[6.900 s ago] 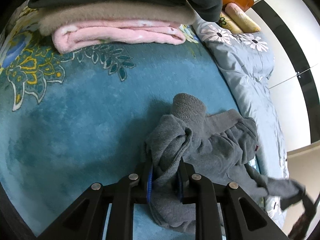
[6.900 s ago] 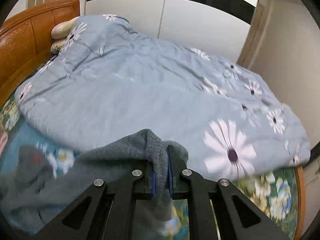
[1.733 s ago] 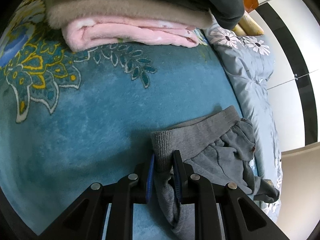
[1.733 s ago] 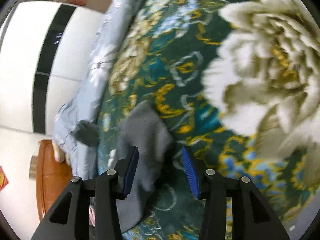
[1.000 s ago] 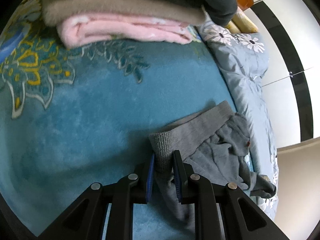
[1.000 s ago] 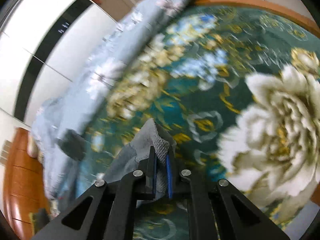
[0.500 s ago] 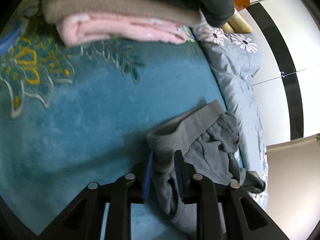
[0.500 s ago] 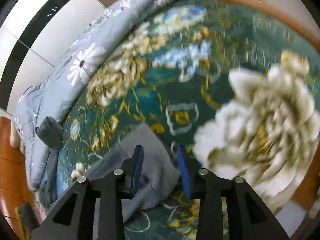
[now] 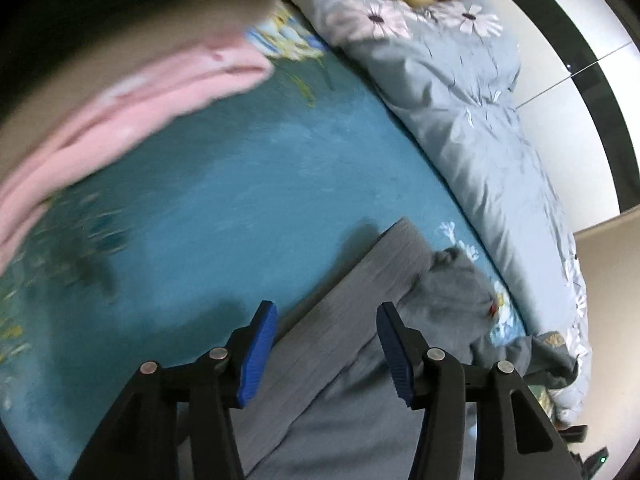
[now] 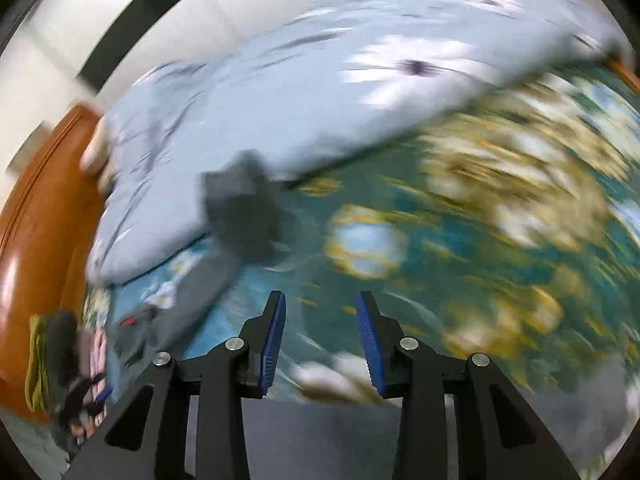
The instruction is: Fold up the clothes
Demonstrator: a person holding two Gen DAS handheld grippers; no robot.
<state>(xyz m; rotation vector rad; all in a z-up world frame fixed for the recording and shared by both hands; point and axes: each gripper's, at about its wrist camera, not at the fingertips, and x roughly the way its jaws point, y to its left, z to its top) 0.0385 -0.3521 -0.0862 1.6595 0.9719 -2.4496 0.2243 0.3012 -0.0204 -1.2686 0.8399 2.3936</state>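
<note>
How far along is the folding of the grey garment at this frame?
Done: a stack with a folded pink fleece garment sits on the teal blanket. In hand: nothing; the left gripper and right gripper are both open, the former above the grey knit garment's ribbed waistband. Left: the grey garment lies rumpled, one part trailing toward the blue floral quilt, unfolded.

Dim, motion-blurred fisheye views, dark corners
</note>
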